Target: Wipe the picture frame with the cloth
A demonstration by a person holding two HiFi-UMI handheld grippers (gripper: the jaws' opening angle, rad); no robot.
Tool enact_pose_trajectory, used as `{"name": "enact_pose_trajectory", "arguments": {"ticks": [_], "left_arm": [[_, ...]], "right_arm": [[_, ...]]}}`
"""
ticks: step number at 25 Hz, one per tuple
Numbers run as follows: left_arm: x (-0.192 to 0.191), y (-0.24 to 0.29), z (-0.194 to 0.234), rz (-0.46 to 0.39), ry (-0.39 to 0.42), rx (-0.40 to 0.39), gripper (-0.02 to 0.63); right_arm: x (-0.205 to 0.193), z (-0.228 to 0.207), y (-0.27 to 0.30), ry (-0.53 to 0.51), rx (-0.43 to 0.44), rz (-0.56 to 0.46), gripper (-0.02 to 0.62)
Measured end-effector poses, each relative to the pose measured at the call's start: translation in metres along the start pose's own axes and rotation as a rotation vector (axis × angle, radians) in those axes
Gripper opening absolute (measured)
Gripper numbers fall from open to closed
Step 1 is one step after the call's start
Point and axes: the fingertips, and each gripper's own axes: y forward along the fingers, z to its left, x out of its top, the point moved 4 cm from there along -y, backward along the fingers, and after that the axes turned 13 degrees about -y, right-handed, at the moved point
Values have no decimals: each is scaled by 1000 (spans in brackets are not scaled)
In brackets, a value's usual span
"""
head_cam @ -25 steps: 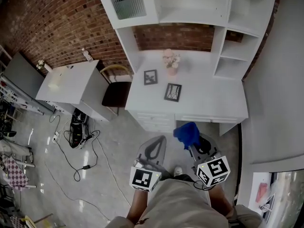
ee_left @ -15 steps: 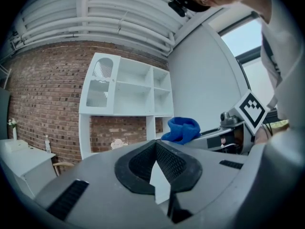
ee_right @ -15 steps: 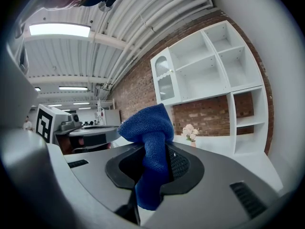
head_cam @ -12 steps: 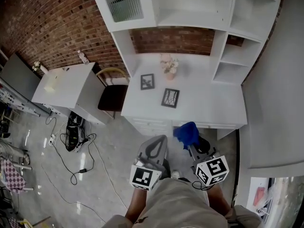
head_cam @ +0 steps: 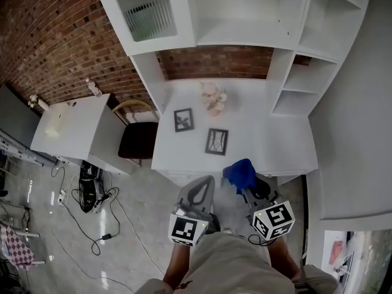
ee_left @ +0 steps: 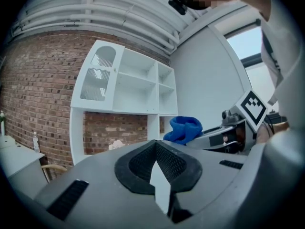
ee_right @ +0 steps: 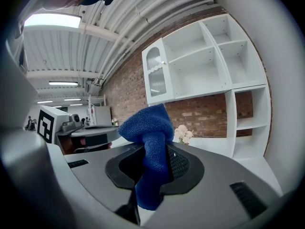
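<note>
Two dark picture frames lie on the white desk (head_cam: pixel 269 143): one (head_cam: pixel 183 119) at the left, one (head_cam: pixel 216 141) nearer the front edge. Both grippers hang in front of the desk, short of its edge. A blue cloth (head_cam: pixel 241 173) bunches out of my right gripper (head_cam: pixel 244 186), which is shut on it; in the right gripper view the cloth (ee_right: pixel 151 149) is pinched between the jaws of the right gripper (ee_right: pixel 151 163). My left gripper (head_cam: pixel 204 181) is beside it, shut with nothing in it (ee_left: pixel 157 159). The left gripper view also shows the cloth (ee_left: pixel 183 129).
Pale flowers (head_cam: pixel 212 97) stand at the back of the desk. A white hutch (head_cam: pixel 245 11) with open shelves rises above it. A dark chair (head_cam: pixel 138 138) and a white side table (head_cam: pixel 72 124) stand at the left, with cables (head_cam: pixel 92 192) on the floor.
The desk and frames have drawn nearer and lower in the head view as the person moves toward them. Both grippers keep their pose, the cloth still held.
</note>
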Motion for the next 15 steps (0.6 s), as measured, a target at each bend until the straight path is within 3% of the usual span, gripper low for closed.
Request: {"name": "enact_pose_trajectory", "arguments": {"ticks": [15], "left_arm": [[34,60,78,33,-18,-106,-2]], "right_arm": [[21,-23,79,50,-107,52,77]]}}
